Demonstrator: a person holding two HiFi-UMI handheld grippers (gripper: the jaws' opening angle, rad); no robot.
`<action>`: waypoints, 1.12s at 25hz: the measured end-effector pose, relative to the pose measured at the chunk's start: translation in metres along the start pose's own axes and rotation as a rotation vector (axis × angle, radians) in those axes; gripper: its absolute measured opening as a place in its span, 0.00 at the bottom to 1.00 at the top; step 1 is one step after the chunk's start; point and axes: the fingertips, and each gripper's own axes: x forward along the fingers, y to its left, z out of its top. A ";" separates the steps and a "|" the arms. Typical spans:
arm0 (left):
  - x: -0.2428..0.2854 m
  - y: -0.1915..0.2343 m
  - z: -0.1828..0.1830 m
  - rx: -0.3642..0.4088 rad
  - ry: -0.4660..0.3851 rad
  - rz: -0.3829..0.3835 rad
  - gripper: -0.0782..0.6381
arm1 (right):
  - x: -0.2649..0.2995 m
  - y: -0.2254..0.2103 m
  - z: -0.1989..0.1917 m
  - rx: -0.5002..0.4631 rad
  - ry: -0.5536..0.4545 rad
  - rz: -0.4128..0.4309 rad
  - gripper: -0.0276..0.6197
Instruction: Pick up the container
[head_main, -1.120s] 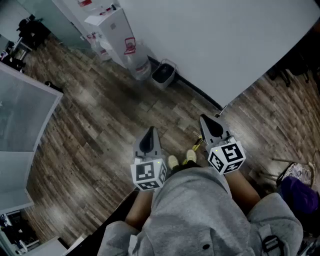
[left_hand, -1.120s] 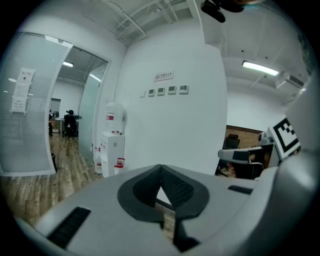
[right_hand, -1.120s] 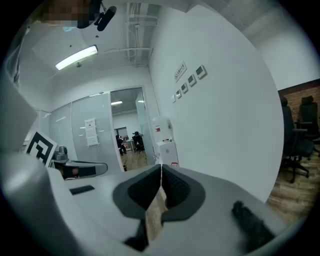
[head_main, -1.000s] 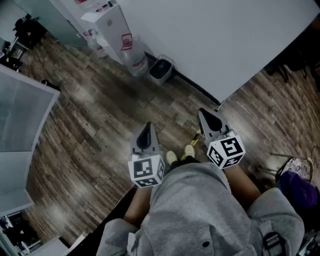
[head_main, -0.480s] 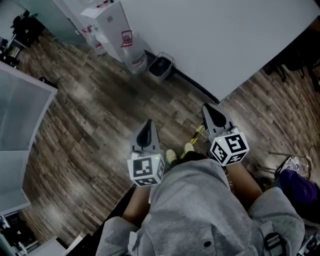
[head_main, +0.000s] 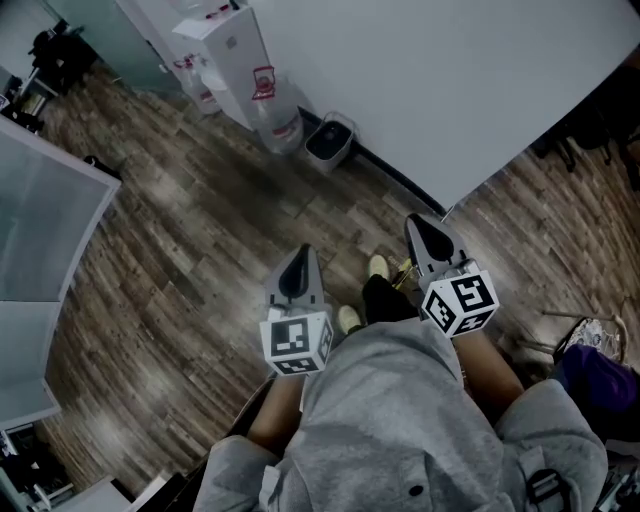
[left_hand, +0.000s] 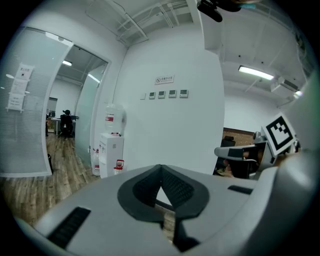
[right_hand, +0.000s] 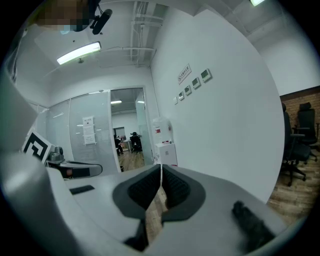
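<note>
- The left gripper (head_main: 300, 262) is held low in front of the person, pointing forward over the wood-plank floor (head_main: 200, 240). Its marker cube (head_main: 297, 345) faces up.
- In the left gripper view its jaws are closed, with the ribbed pads meeting at the tips (left_hand: 161, 172). Only a small triangular gap shows behind them, and nothing is held.
- The right gripper (head_main: 420, 232) is level with it on the other side, near the corner of the white wall (head_main: 430, 80). Its marker cube (head_main: 459, 303) is tilted.
- In the right gripper view its jaws are also pressed together (right_hand: 160, 172), leaving a thin seam, and they are empty.
- No view shows the container clearly enough to pick it out, so I cannot tell where it is.
- A small dark waste bin (head_main: 330, 142) stands at the foot of the wall, well ahead of both grippers.
- Just beside the bin is a large water bottle (head_main: 278, 125) on the floor, next to a white water dispenser (head_main: 232, 60).
- The person wears a grey hoodie (head_main: 390, 420). One light shoe (head_main: 378, 266) is forward and the other (head_main: 348, 320) is back, between the two grippers.
- A frosted glass partition (head_main: 45, 230) runs along the left side.
- Dark office chairs (right_hand: 295, 145) stand at the far right of the right gripper view.
</note>
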 end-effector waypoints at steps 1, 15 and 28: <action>0.002 0.001 0.002 -0.006 -0.002 -0.005 0.13 | 0.003 -0.001 0.000 -0.001 0.002 0.000 0.08; 0.074 0.017 0.021 0.010 -0.007 -0.005 0.13 | 0.069 -0.045 0.011 0.002 -0.014 0.010 0.08; 0.212 0.009 0.067 0.033 0.043 -0.013 0.13 | 0.164 -0.148 0.051 0.059 -0.005 0.011 0.08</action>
